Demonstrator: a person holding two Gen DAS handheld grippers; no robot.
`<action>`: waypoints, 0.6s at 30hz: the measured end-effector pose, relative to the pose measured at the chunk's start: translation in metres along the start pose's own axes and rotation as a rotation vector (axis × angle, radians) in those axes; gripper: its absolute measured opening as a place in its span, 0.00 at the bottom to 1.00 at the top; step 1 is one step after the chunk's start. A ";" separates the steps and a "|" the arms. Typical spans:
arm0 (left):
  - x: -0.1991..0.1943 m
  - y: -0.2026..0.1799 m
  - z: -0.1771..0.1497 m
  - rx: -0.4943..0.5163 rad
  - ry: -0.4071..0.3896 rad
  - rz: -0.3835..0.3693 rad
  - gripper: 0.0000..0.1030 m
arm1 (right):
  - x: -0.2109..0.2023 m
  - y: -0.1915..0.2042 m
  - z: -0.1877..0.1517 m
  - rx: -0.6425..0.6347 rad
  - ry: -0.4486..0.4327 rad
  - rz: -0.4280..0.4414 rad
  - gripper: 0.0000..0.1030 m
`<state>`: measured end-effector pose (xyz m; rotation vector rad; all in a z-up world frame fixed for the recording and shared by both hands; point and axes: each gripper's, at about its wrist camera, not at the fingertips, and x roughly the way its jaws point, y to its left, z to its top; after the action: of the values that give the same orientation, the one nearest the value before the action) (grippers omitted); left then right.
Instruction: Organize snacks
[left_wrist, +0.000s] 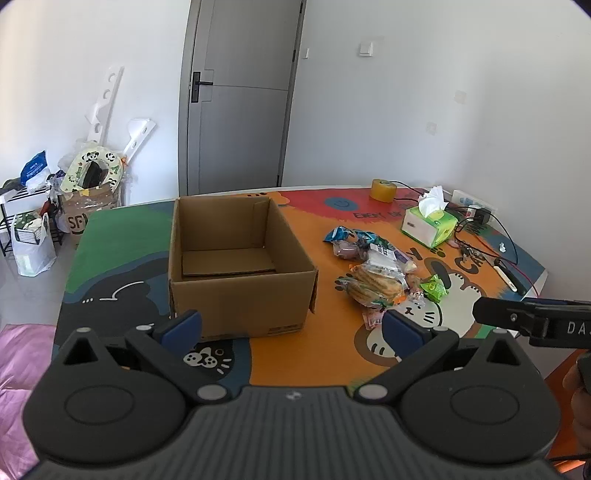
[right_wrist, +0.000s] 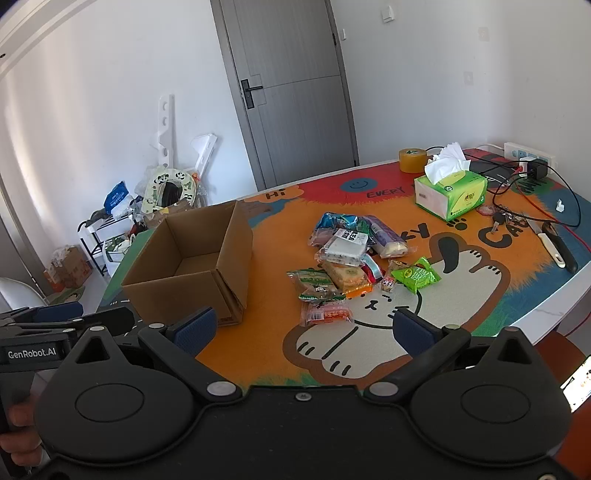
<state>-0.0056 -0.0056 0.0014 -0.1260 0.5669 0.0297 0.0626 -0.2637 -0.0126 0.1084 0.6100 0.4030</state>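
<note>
While both jaws are standing wide apart and gripping nothing, the left gripper (left_wrist: 291, 325) and right gripper (right_wrist: 303, 328) are hovering over the colourful cartoon-print tabletop (right_wrist: 461, 295), where a heap of wrapped snacks (right_wrist: 351, 258) is lying just beside the open brown cardboard box (left_wrist: 236, 258).

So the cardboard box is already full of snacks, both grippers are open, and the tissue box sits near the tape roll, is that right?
Not quite. The cardboard box is empty; the left wrist view shows its bare bottom. The snacks lie in a pile on the table mat beside it. The rest holds: the left gripper and right gripper are open, and the tissue box sits near the tape roll.
</note>
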 end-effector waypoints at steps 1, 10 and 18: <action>0.000 0.000 0.000 0.000 -0.001 0.000 1.00 | 0.000 0.000 0.000 0.000 0.000 0.000 1.00; 0.000 0.000 0.000 0.000 -0.001 0.000 1.00 | 0.000 0.000 0.000 -0.001 -0.002 0.004 1.00; -0.003 0.001 0.002 -0.007 -0.010 0.005 1.00 | -0.001 0.001 0.000 -0.008 -0.003 -0.003 1.00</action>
<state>-0.0075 -0.0042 0.0046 -0.1315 0.5572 0.0372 0.0616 -0.2636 -0.0115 0.1003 0.6057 0.4025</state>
